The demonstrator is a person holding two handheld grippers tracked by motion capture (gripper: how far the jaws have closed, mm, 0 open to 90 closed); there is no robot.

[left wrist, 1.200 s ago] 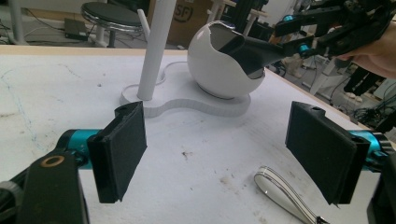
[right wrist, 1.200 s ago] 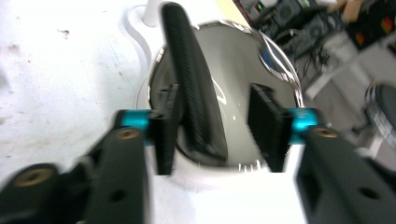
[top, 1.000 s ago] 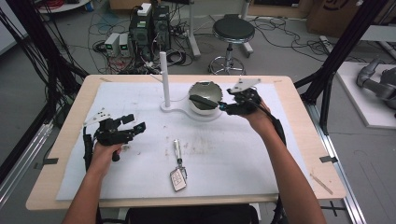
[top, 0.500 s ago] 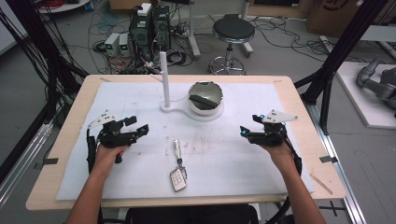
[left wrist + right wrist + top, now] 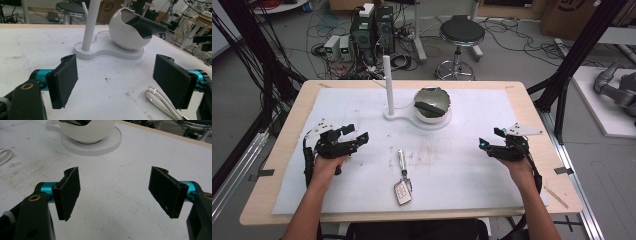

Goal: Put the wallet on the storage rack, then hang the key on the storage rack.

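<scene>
On the near left of the white mat (image 5: pixel 472 165), the left gripper (image 5: pixel 354 137) rests low over the surface with its jaws spread wide and nothing between them. The nearest loose thing to it is the key (image 5: pixel 402 162) with its tag (image 5: pixel 402 192), lying at the near centre of the mat, just right of that gripper and clear of it; in the left gripper view its shiny handle end (image 5: pixel 162 102) shows close beside one jaw.

I judge the key light, stiff and rather slippery — a smooth metal shaft lying flat gives the pads little to bite on. The tag hangs loose from it and would swing, so the better hold is across the shaft near its middle, jaws set either side of its narrow width (not on the tag).

Farther off at the centre stands a white base (image 5: pixel 399 116) carrying an upright post (image 5: pixel 387 82) and, to its right, a round white bowl (image 5: pixel 433 106) with a dark flat piece (image 5: pixel 430 106) resting inside it. The bowl looks hard and likely breakable.

On the near right, the right gripper (image 5: pixel 487 146) sits low over bare mat; its jaws have just been opening and now stand wide apart — nothing lies between them.

Count: two grippers, one key, one tag, one post, one bowl, one dark piece.
</scene>
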